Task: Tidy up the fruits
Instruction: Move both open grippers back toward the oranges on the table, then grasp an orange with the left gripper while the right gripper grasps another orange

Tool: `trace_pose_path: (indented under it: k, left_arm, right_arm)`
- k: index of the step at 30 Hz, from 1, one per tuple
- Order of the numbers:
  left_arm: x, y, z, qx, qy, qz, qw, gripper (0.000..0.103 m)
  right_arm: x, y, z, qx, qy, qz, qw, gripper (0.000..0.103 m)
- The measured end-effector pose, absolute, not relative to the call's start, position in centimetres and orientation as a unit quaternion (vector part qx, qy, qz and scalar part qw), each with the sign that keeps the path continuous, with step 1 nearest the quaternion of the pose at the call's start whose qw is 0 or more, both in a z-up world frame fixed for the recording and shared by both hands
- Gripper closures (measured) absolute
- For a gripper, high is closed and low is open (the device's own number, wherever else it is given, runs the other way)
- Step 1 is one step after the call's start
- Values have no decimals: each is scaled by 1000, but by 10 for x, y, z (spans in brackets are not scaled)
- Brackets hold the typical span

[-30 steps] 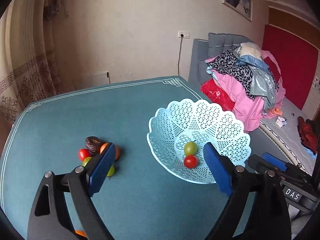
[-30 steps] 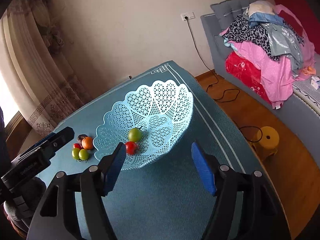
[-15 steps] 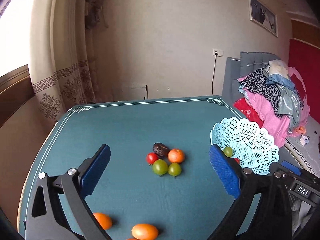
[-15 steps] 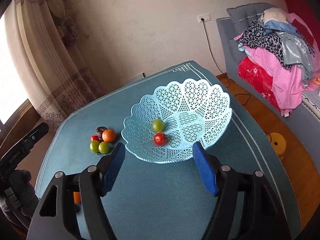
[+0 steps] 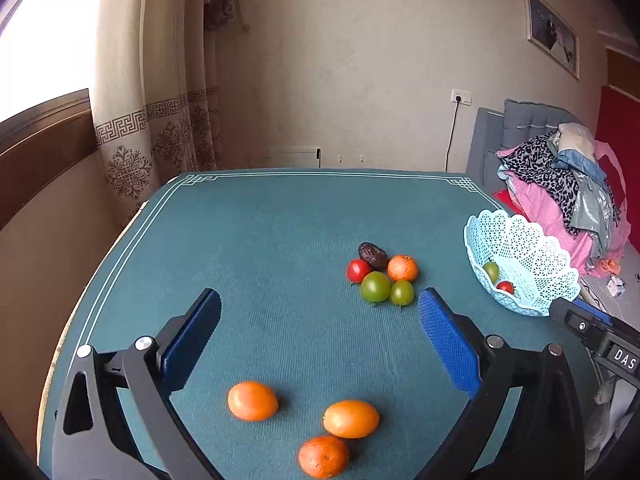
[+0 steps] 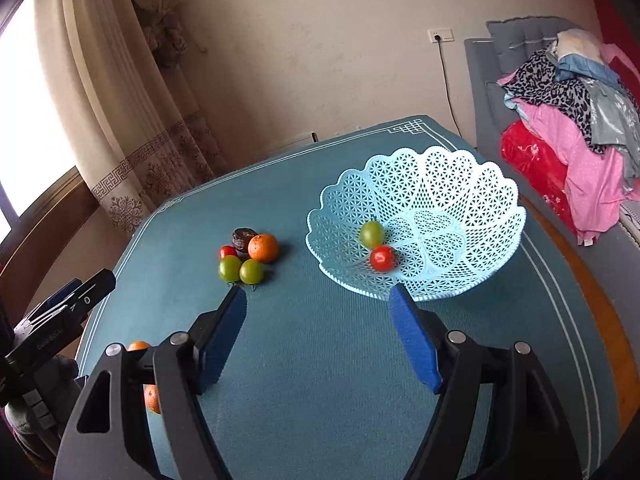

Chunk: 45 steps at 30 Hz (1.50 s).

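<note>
Step in hand: reaching for loose fruit.
Left tongs (image 5: 318, 334) spread wide, empty.
Right tongs (image 6: 318, 320) opening, nothing between.
Three orange citrus fruits (image 5: 253, 401) well apart from pale blue lattice plastic basket (image 6: 460, 184), on teal counter (image 5: 280, 240).
Basket holds green tomato (image 6: 372, 234), red tomato (image 6: 383, 258).
Next: lower left tongs astride one citrus, close gently, avoid rolling.

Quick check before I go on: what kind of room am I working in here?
Most likely a lived-in home, perhaps a bedroom or sitting room. A pile of clothes lies on a grey padded seat or bed, patterned curtains hang by a window, and a framed picture is on the wall.
</note>
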State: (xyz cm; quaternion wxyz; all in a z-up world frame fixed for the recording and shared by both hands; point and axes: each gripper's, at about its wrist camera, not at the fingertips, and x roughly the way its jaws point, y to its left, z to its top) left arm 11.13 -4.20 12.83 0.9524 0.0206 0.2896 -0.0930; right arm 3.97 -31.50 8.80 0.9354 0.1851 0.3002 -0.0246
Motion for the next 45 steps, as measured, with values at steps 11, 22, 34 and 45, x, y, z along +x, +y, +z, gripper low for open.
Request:
trace_pose_path:
  k: [11, 22, 34, 45]
  left_arm:
    - [96, -14, 105, 37, 304, -61, 950, 3]
    - [106, 12, 69, 16, 357, -36, 933, 3]
    - [122, 23, 39, -1, 405, -27, 914, 5]
    - [131, 21, 25, -23, 419, -64, 906, 45]
  right_arm:
    - [47, -280, 78, 170, 328, 0, 929, 29]
    - [55, -251, 65, 154, 357, 18, 921, 29]
    - [60, -221, 49, 134, 388, 41, 911, 29]
    - [65, -211, 37, 135, 409, 59, 901, 29]
